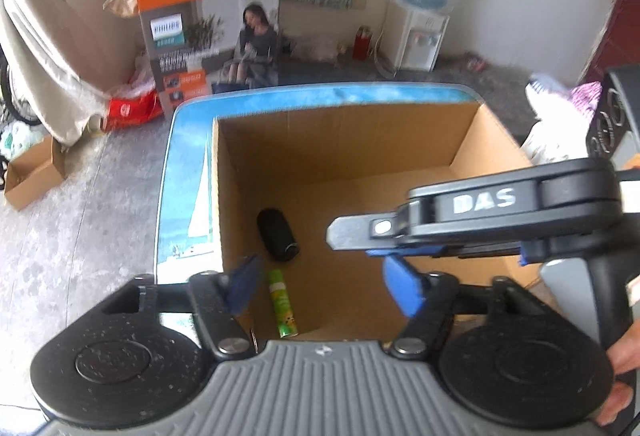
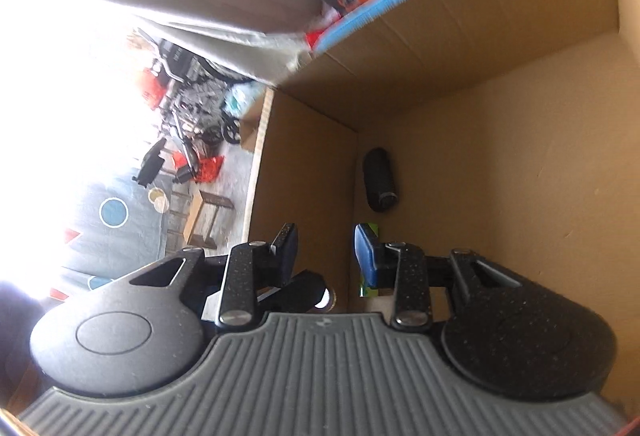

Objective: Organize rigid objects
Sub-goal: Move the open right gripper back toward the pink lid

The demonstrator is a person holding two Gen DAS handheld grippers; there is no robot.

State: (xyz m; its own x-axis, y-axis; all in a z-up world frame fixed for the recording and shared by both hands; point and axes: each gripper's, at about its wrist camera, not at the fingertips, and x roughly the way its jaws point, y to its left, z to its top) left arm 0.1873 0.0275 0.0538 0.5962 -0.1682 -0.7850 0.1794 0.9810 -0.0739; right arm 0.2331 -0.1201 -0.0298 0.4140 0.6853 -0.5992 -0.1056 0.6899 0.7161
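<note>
An open cardboard box (image 1: pixel 360 140) stands on the floor. Inside it lie a black cylinder (image 1: pixel 277 235) and a green spray can (image 1: pixel 282 303). My left gripper (image 1: pixel 320 286) is open and empty above the box's near edge. My right gripper (image 1: pixel 404 250) reaches in from the right, turned on its side over the box. In the right wrist view my right gripper (image 2: pixel 324 256) is open and empty inside the box (image 2: pixel 500 116), with the black cylinder (image 2: pixel 379 179) ahead and the green can (image 2: pixel 370 286) partly hidden behind a finger.
A tall orange and grey Philips carton (image 1: pixel 208 16) stands behind the box. A water dispenser (image 1: pixel 420 20) is at the back right. A small open carton (image 1: pixel 32 176) lies on the concrete floor at the left. A curtain (image 1: pixel 36 56) hangs at the left.
</note>
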